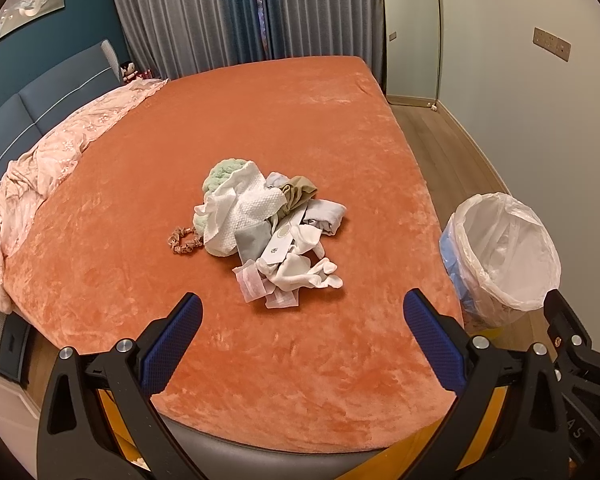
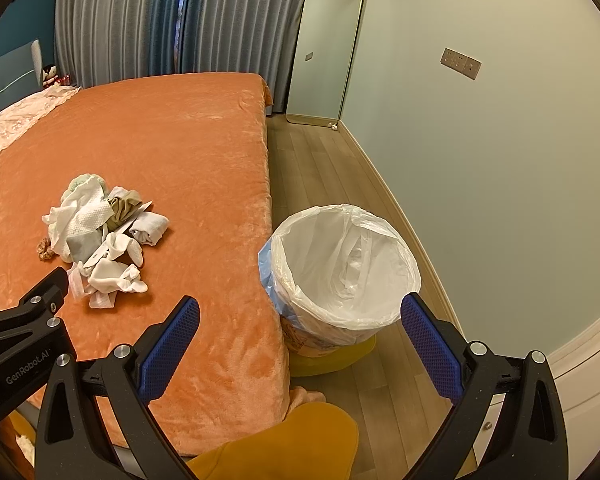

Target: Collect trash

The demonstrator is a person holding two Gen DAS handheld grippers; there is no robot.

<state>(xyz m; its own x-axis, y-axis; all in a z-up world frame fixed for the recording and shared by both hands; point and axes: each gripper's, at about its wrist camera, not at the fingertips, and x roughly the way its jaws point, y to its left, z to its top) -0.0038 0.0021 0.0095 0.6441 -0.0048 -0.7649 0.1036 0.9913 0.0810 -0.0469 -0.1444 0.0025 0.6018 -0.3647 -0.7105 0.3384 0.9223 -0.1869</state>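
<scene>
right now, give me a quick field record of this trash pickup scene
trash: mixed pile of tissues, wrappers and cloth bits on the orange bed
beside pile: scrunchie touching its left edge
bin: lined trash bin on the floor against the bed's side
left gripper: open, empty
right gripper: open, empty
progress: nothing grasped yet

Your left wrist camera looks forward between its own two spread fingers from the foot of the bed [image 1: 260, 120], angled down across the orange cover toward the curtains [image 1: 228, 12], with the pile of trash [image 1: 268, 228] near and centred. Your right wrist camera sits further right, facing the lined bin [image 2: 344, 268] close below on the floor beside the bed. Both views share the pile, the bin, the bed and the curtains.
</scene>
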